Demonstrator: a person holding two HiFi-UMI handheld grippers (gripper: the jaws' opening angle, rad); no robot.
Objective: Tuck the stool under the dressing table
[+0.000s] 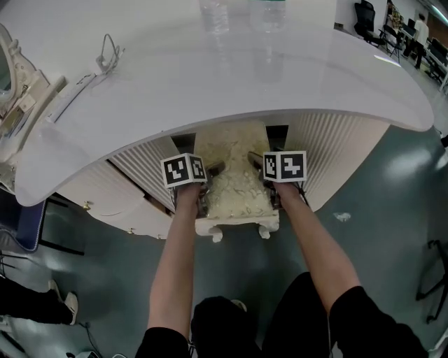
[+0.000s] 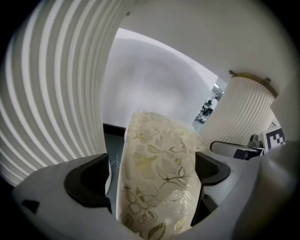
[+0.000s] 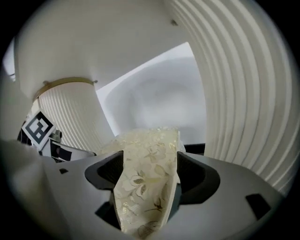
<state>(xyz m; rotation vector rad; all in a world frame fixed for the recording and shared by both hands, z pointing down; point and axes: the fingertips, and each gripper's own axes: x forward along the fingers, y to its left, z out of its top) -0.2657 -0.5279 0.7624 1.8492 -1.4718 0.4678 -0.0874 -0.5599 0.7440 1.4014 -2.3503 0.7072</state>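
Stool [image 1: 234,185] sits partway in the kneehole of the dressing table, between the two ribbed white pedestals [image 1: 143,171]. The back of its floral cream seat is under the tabletop [image 1: 210,77]; the front edge and two white front legs [image 1: 217,234] are out over the grey floor [image 1: 378,231]. Left tongs [image 1: 208,171] are clamped on the seat's left edge, with cushion fabric filling the gap between the jaws. Right tongs [image 1: 256,164] are clamped on the right edge the same way. Both forearms reach straight ahead. Two clear bottles [image 1: 215,15] stand at the far side of the tabletop, and a mirror frame [image 1: 14,77] is at its left end.
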